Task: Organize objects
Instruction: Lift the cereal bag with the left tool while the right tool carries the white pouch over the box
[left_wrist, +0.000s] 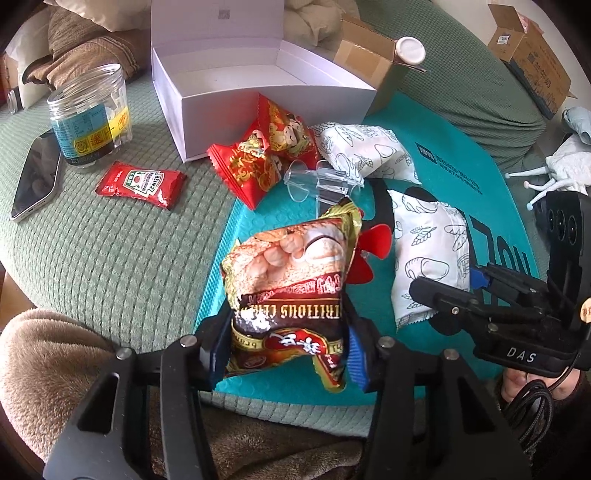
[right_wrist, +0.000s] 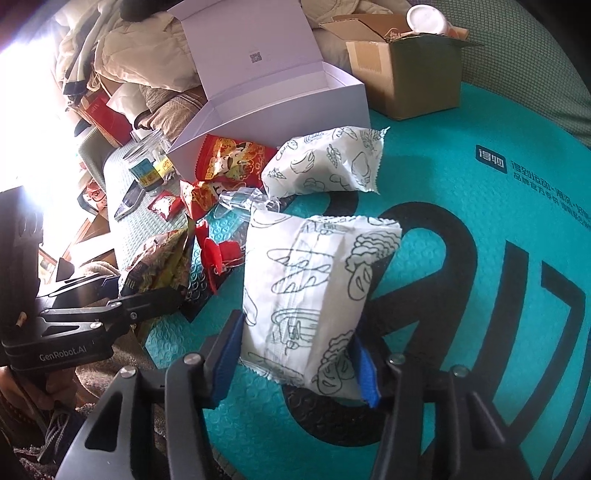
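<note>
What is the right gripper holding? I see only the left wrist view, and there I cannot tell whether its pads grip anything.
Observer: The right gripper is shut on a white packet with bread drawings. Both blue pads press on its sides, near the end closest to the camera.
Operator: And what is the red thing half hidden behind my snack bag?
Observer: It is a red plastic piece. It lies on the teal mat between the snack bag and the white packet. I cannot tell what it is.
</note>
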